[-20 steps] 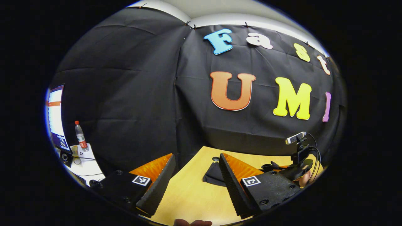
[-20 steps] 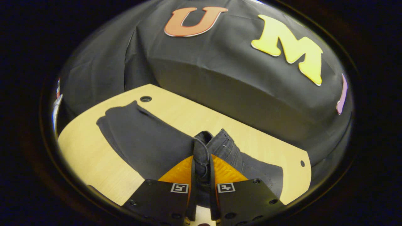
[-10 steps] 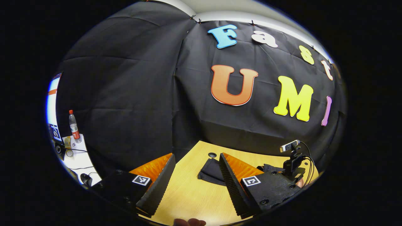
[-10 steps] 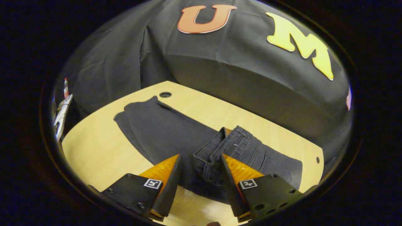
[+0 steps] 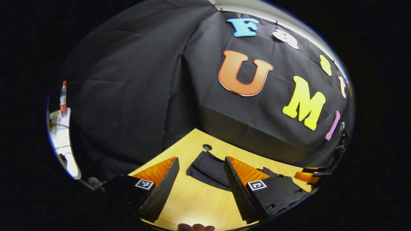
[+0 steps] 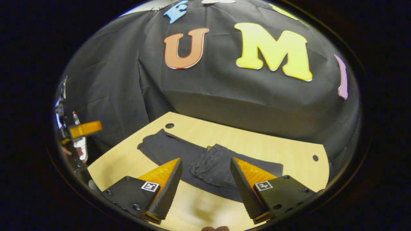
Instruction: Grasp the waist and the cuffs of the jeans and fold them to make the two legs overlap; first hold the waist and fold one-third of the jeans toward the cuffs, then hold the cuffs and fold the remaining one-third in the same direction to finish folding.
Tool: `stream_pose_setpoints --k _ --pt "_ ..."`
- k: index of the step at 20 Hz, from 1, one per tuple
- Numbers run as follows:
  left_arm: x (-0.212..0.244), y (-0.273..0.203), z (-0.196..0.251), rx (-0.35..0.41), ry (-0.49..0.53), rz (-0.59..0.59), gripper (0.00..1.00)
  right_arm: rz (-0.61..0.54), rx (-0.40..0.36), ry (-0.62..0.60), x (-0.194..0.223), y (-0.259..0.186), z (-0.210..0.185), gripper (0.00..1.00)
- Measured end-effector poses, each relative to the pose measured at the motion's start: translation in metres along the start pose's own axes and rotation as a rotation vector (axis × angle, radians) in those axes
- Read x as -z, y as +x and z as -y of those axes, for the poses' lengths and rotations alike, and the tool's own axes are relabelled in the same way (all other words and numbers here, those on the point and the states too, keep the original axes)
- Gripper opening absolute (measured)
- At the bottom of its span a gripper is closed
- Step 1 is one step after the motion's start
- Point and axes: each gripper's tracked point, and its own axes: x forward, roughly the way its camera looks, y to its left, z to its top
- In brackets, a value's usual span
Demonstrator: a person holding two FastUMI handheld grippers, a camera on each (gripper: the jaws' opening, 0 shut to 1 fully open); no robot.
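Dark grey jeans (image 6: 167, 150) lie along the wooden table (image 6: 257, 147), legs stacked. The waist part (image 6: 213, 163) is folded over onto the legs and rests there. My right gripper (image 6: 205, 160) hovers open above and in front of the folded waist, touching nothing. In the left gripper view the cuff end of the jeans (image 5: 207, 168) lies just beyond my open left gripper (image 5: 200, 160), which holds nothing. The right gripper (image 5: 308, 176) shows at that view's far right edge. The left gripper (image 6: 85, 128) appears at the left of the right gripper view.
The table has round holes near the cuffs (image 6: 169, 125) and at the far right (image 6: 315, 158). Black cloth drapes close behind the table's back edge. A bottle (image 5: 63, 99) stands on a white side table (image 5: 64, 141) off to the left.
My right gripper opened, let the waist drop onto the legs, and pulled back and up. The left gripper stayed open and swung so the cuffs sit more between its fingers.
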Motion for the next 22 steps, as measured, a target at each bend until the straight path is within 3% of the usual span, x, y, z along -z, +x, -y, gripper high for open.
stream_pose_setpoints --k 2,7,9,10,14,16,17,18,19,22 --pt "0.024 0.026 0.0 0.026 -0.13 -0.074 0.92 0.01 0.018 0.018 -0.01 -0.031 0.021 0.92" --pt "0.067 0.08 0.009 0.103 -0.606 -0.229 0.92 0.038 0.138 0.06 -0.015 -0.101 0.081 0.95" --pt "0.082 0.105 0.004 0.091 -0.722 -0.252 0.92 0.033 0.192 0.068 -0.008 -0.119 0.1 0.92" --pt "0.092 0.113 0.001 0.078 -0.766 -0.269 0.91 0.025 0.209 0.081 -0.003 -0.127 0.107 0.95" --pt "0.109 0.132 -0.005 0.03 -0.885 -0.311 0.91 0.003 0.232 0.187 0.007 -0.139 0.119 0.92" --pt "0.107 0.14 -0.004 0.017 -0.939 -0.303 0.91 0.005 0.234 0.237 0.006 -0.139 0.121 0.95" --pt "0.107 0.145 -0.005 0.015 -0.947 -0.299 1.0 0.006 0.238 0.25 0.005 -0.139 0.122 0.95" --pt "0.106 0.15 -0.004 0.022 -0.949 -0.295 0.98 0.006 0.241 0.251 0.006 -0.141 0.123 0.95" --pt "0.103 0.153 -0.002 0.03 -0.946 -0.295 0.87 0.004 0.247 0.245 0.007 -0.142 0.124 0.95" --pt "0.1 0.164 0.005 0.06 -0.951 -0.288 0.88 -0.009 0.264 0.229 0.013 -0.145 0.127 0.95"
